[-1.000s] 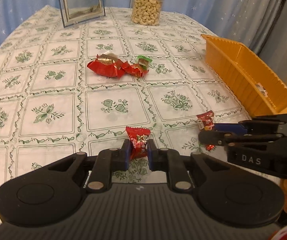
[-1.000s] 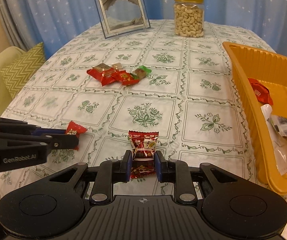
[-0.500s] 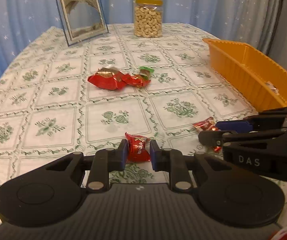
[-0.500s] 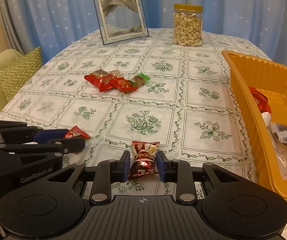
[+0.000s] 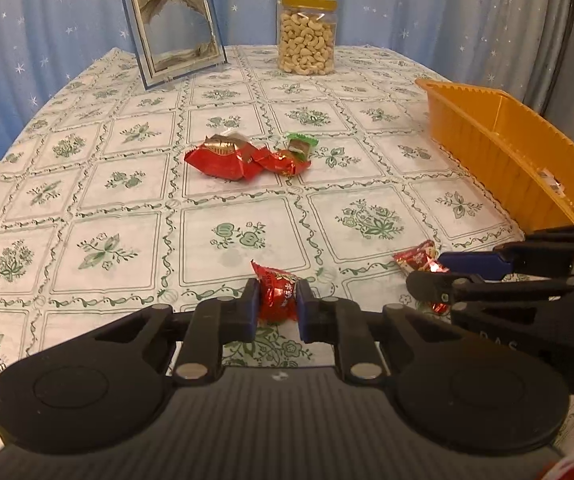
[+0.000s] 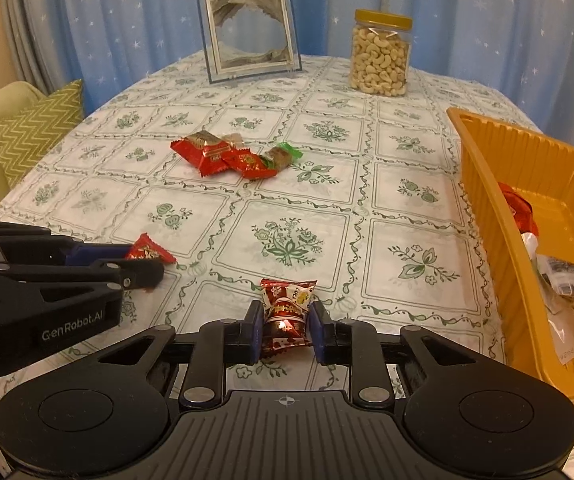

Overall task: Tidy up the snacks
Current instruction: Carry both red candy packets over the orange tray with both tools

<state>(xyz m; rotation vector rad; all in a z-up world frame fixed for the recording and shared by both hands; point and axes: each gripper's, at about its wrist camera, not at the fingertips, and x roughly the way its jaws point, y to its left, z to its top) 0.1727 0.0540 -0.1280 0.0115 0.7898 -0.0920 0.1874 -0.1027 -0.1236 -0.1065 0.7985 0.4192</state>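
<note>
Red wrapped candy (image 5: 277,294) is clamped in my left gripper (image 5: 275,308); right gripper (image 6: 285,326) jaws grip another sweet (image 6: 287,312). Three wrapped snacks (image 6: 235,156) remain mid-worktop (image 6: 407,152). Orange bin (image 6: 527,184) holds several packets; roughly half sorted.

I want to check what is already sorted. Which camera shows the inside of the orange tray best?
The right wrist view: the orange tray opens toward it, showing packets inside. The left wrist view shows mostly its outer wall and little of the inside.
</note>
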